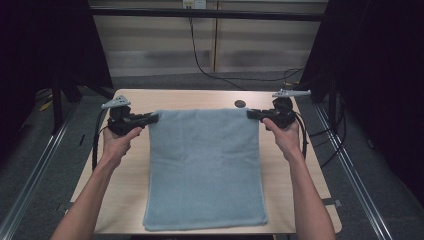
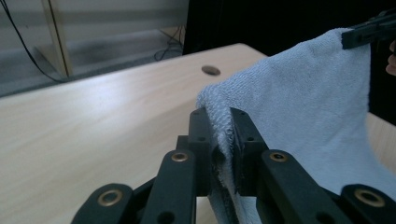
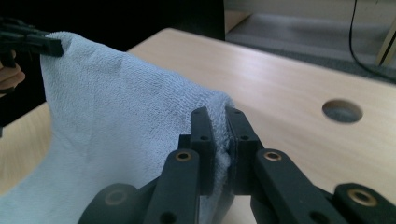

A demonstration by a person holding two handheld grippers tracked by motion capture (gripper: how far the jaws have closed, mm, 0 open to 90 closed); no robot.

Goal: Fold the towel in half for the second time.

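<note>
Pinching the two far corners of the light-blue towel, the left claw and right claw are clamped tight on cloth, holding that edge taut above the worktop, probably for folding; its near end rests flat.

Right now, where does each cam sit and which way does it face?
High view: above the person's side, facing forward and down at the table; both forearms show, left gripper and right gripper each pinching a far corner of the blue towel.
Left gripper view: rides the left gripper, facing along its jaws across the table.
Right gripper view: rides the right gripper, facing the opposite way.
Shared: both gripper views show the towel, the table hole and the other gripper.
</note>
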